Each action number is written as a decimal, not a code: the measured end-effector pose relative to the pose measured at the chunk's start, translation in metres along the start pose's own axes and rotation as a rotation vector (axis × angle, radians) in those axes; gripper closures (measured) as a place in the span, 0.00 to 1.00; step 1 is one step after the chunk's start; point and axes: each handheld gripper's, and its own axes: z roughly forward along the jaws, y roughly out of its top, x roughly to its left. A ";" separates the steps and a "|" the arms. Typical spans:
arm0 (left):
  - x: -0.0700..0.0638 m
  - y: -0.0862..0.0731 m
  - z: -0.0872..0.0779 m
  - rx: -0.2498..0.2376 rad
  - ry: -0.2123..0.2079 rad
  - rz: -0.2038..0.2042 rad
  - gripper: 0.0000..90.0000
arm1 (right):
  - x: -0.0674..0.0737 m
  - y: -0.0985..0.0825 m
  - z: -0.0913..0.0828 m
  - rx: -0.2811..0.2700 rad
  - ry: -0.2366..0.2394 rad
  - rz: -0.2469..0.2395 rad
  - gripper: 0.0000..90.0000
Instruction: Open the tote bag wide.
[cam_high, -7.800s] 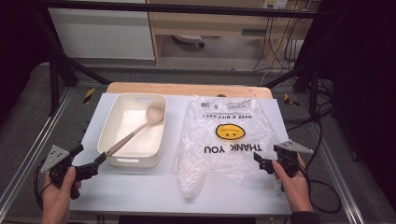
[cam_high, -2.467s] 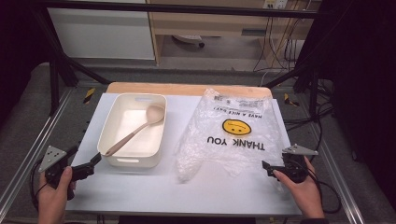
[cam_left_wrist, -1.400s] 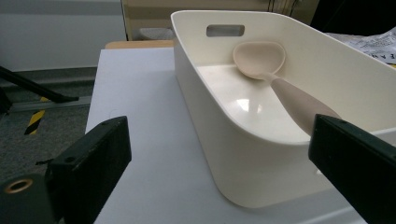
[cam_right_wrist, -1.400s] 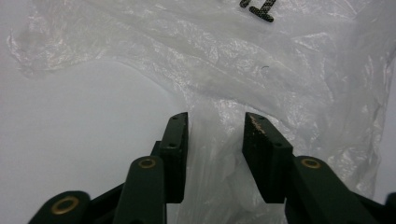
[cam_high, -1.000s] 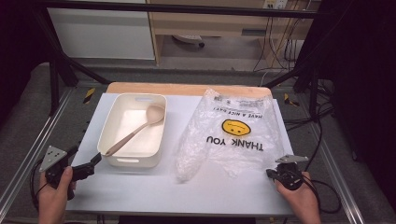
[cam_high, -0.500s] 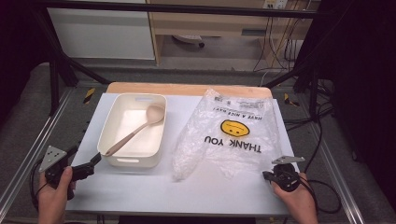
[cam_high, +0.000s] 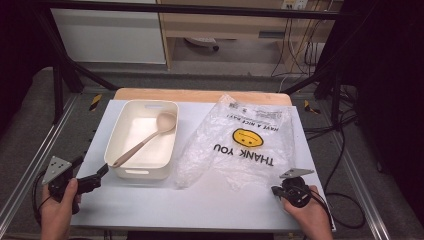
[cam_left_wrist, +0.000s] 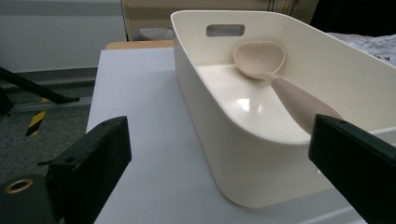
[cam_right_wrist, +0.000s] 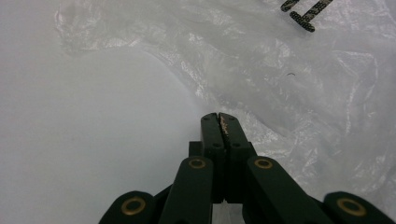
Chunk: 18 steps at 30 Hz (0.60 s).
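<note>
Right tool (cam_right_wrist: 219, 122) pulled back, clamped on bag (cam_right_wrist: 289, 88)

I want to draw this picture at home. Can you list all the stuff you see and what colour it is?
tub: one, cream, left part of the table.
spoon: one, beige, lying inside the tub.
plastic bag: one, clear with a yellow smiley and black words, right part of the table.
table: one, white top.
left hand-held gripper: one, black, open, near the tub.
right hand-held gripper: one, black, shut at the bag's edge.
</note>
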 end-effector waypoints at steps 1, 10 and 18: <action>0.000 0.000 0.000 0.000 0.000 0.001 0.06 | 0.001 0.000 0.001 0.003 0.006 -0.006 1.00; 0.000 0.000 0.000 0.000 0.000 0.001 0.06 | 0.012 0.004 0.004 0.011 0.035 -0.029 1.00; -0.001 0.000 0.001 -0.002 0.000 0.003 0.06 | 0.006 0.006 0.007 0.001 0.021 0.001 1.00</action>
